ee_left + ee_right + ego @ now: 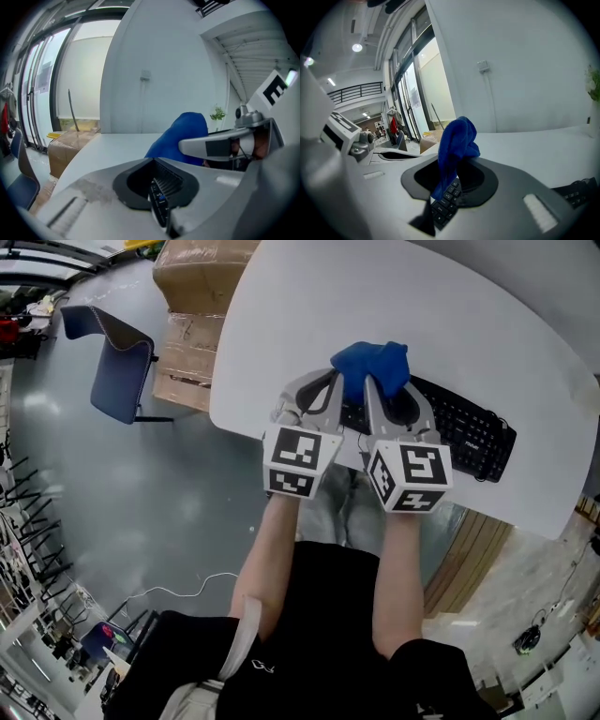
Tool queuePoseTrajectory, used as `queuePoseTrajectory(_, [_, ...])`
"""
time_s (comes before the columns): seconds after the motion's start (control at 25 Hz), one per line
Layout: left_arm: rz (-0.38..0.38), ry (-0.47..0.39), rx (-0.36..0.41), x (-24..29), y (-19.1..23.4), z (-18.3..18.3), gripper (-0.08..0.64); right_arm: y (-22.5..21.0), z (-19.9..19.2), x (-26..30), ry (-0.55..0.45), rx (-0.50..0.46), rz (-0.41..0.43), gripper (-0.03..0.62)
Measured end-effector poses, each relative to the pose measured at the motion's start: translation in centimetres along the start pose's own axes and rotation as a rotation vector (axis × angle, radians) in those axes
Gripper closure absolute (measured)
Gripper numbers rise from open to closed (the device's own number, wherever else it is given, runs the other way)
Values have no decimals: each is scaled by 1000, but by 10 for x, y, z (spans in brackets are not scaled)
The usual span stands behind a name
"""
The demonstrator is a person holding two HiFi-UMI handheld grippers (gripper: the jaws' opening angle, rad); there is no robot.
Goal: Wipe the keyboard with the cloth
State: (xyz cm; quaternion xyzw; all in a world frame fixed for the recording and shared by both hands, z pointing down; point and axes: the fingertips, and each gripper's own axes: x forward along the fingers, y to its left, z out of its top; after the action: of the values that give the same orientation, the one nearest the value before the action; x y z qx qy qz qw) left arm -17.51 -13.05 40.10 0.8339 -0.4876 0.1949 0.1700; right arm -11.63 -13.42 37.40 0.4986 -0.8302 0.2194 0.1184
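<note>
The black keyboard (466, 433) lies near the front edge of the white table (394, 296), its left part under both grippers. My right gripper (371, 383) is shut on the blue cloth (371, 365), which bunches up above its tips; in the right gripper view the cloth (457, 139) hangs down between the jaws over the keys (446, 202). My left gripper (331, 382) is close beside it on the left, shut with nothing held. In the left gripper view, keys (159, 200) show through the gap behind its tips, and the cloth (180, 135) rises to the right.
Stacked cardboard boxes (192, 315) stand on the floor left of the table, with a blue chair (117, 362) further left. The table's front edge runs just under the grippers. The person's arms reach in from below.
</note>
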Motion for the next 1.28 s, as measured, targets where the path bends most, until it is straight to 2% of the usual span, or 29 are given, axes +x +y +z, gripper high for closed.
queuePoseTrajectory(0.36, [-43,72,-16,24,9,-37,563,-4,-40,25,78,19,-26,509])
queuePoseTrajectory(0.96, [-96,165,-55,42,5,-72,563,-7,-71,36,158,27,-54,509])
queuePoseTrajectory(1.28, [-115,199,-46,50,3,-82,563,-12,-82,37,176,43,-66,509])
